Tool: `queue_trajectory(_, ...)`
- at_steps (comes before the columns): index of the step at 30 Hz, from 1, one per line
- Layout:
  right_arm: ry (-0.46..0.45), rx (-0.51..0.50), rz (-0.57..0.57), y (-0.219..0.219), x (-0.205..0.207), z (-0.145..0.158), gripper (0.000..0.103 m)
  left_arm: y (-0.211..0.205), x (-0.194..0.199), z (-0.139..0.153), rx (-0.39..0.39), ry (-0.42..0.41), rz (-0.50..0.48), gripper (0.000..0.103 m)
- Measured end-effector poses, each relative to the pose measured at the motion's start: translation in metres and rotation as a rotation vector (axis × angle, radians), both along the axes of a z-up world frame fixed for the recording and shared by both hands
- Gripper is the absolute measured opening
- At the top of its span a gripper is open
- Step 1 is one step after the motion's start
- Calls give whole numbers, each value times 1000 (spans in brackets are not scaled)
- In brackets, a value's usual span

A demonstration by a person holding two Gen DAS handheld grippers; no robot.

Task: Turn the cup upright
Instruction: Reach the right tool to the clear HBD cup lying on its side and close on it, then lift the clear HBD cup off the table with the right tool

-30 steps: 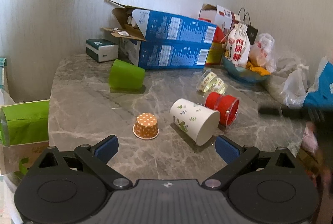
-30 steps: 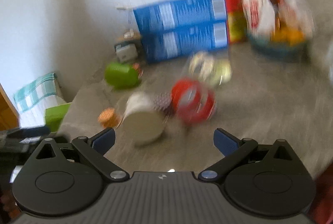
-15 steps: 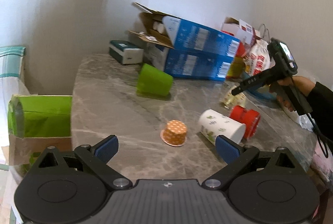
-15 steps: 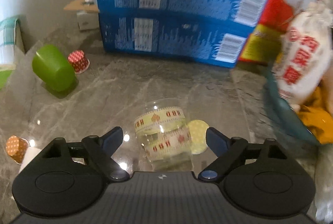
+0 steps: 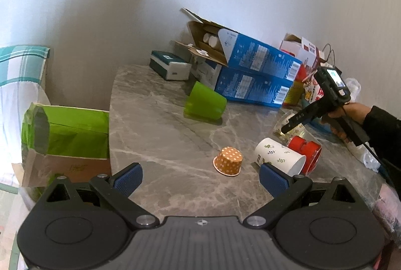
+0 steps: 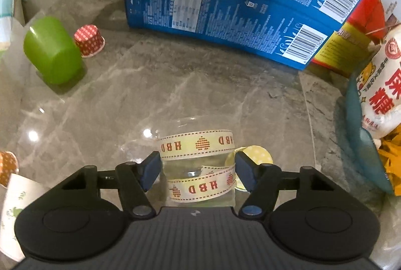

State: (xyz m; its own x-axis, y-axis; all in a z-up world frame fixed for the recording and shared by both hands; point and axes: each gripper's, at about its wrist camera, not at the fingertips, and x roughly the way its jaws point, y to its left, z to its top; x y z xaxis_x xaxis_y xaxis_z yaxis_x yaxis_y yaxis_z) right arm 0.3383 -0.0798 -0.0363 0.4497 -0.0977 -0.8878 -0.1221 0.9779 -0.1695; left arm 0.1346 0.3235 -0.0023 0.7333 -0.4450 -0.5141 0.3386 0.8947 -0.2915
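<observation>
The grey marble table (image 5: 155, 119) carries a green plastic cup (image 5: 204, 102) on its side, an orange dotted paper cup (image 5: 228, 160) upside down, a white leaf-printed paper cup (image 5: 278, 159) lying near right, and stacked blue cardboard boxes (image 5: 253, 71) far behind.
</observation>
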Motion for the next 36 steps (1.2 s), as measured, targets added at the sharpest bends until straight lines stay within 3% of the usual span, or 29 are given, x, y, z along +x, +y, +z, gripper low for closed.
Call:
queue_trajectory(5, -41, 23, -38, 5, -1, 14, 61, 13, -14, 3, -20, -11, 21, 101)
queue_trajectory(10, -121, 49, -55, 19, -21, 50, 61, 24, -27, 9, -36, -23, 29, 101)
queue_trajectory(14, -247, 155, -43, 40, -77, 99, 61, 30, -38, 12, -67, -39, 16, 101)
queue_trajectory(18, -319, 293, -45, 63, -149, 123, 62, 32, -45, 12, -90, -24, -2, 101)
queue_trajectory(25, -243, 480, -114, 97, -230, 72, 62, 30, -46, 6, -162, 87, -105, 101)
queue_trajectory(36, -89, 724, -249, 117, -232, -4, 63, 30, -56, 6, -107, 161, -73, 101)
